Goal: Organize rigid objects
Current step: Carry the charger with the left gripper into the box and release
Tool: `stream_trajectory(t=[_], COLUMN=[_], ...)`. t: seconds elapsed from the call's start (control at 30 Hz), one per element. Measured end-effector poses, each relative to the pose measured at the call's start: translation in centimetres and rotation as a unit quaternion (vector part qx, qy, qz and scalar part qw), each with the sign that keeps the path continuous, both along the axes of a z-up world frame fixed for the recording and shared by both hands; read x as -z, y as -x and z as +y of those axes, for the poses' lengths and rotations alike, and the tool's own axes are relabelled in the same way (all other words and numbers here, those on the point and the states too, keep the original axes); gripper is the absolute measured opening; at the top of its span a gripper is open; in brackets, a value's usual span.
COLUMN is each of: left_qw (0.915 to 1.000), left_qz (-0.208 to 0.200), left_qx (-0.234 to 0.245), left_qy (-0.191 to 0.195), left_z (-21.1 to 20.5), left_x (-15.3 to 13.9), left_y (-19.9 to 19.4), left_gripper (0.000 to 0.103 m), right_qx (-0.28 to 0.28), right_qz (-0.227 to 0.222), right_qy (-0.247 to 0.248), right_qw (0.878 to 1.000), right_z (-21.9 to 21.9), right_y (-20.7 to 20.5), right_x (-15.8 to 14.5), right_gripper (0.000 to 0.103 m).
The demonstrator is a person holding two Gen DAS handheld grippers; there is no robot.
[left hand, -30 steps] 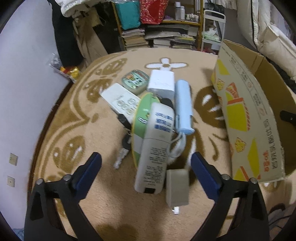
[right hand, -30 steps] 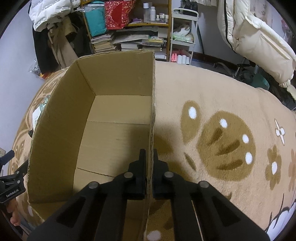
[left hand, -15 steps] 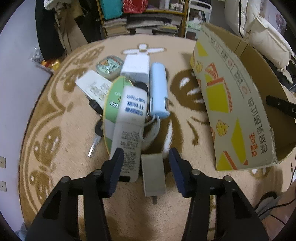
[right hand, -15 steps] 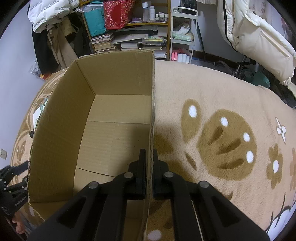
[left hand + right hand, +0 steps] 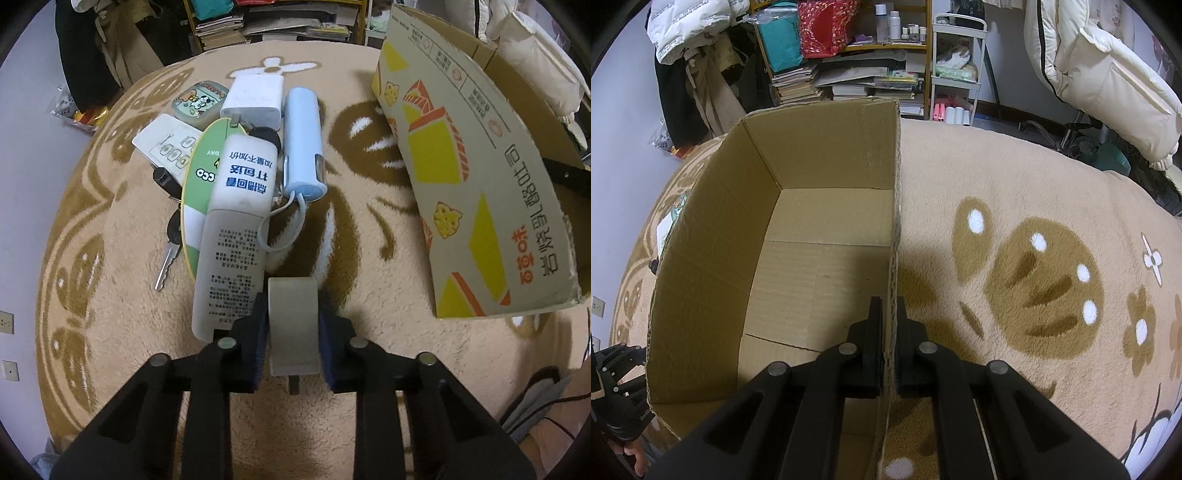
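- Left tongs (image 5: 293, 334) are sitting lower and closer over the pile than a second ago; the jaws, wide apart then, have just been closing, and the blue pads (image 5: 258, 334) are now pressing both sides of the grey charger block (image 5: 293, 321).
- Charger block is lying at lower centre of the left wrist view on the carpet (image 5: 369, 258), its metal prong pointing toward the camera, just beside the foot of the white bottle (image 5: 232, 258).
- Right tongs (image 5: 886, 332) are unchanged from the earlier frames: clenched on the right-hand wall of the cardboard box (image 5: 827, 206), the wall's edge running up between the fingers.
- White bottle is carrying blue Chinese characters upside down, with fine black print below, too small to read.
- Green oval tin (image 5: 197, 184) under the bottle is showing "DAY" and "CO", upside down.
- Box outside, at right of the left wrist view, is showing yellow cheese pictures and orange and black Chinese lettering.
- Rest of the pile, upper centre: light blue power bank (image 5: 303, 144) with cord loop, white box (image 5: 255, 98), cartoon tin (image 5: 199, 99), white card (image 5: 166, 144), keys (image 5: 168, 251).
- Cardboard box interior, seen from the right wrist view, is showing only bare cardboard floor and walls.
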State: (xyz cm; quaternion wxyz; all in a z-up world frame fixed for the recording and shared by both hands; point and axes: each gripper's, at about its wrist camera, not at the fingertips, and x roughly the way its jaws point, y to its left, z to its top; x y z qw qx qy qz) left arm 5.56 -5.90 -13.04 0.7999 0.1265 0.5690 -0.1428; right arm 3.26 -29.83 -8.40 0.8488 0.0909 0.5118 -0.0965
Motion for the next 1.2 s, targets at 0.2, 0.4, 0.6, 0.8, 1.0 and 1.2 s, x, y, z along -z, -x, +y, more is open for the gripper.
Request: stream_trajectory(t=[0.2, 0.4, 0.6, 0.8, 1.0, 1.2], left_qw=[0.9997, 0.999, 0.9975, 0.995, 0.991, 0.9876], left_qz=[-0.02, -0.044, -0.07, -0.1, -0.133, -0.153], left_qx=[0.008, 0.0, 0.001, 0.006, 0.0, 0.006], left_qy=[0.009, -0.003, 0.005, -0.002, 0.016, 0.036], left_z=[0.0, 0.0, -0.1, -0.9, -2.1, -4.5], left_x=[-0.8, -2.3, -5.0, -7.6, -11.3, -14.2], left_y=[0.4, 0.6, 1.5, 1.9, 1.3, 0.2], left_gripper=[0.021, 0.021, 0.021, 0.021, 0.021, 0.021], right_qx=[0.0, 0.0, 0.002, 0.0, 0.0, 0.0], right_qz=[0.0, 0.0, 0.002, 0.002, 0.002, 0.002], right_qy=[0.001, 0.0, -0.005, -0.004, -0.005, -0.007], right_qw=[1.0, 1.0, 1.0, 1.0, 1.0, 1.0], right_z=[0.0, 0.0, 0.0, 0.1, 0.1, -0.1], right_y=[0.0, 0.0, 0.0, 0.1, 0.1, 0.1], right_x=[0.0, 0.0, 0.2, 0.4, 0.3, 0.4], right_gripper=[0.006, 0.006, 0.006, 0.006, 0.006, 0.006])
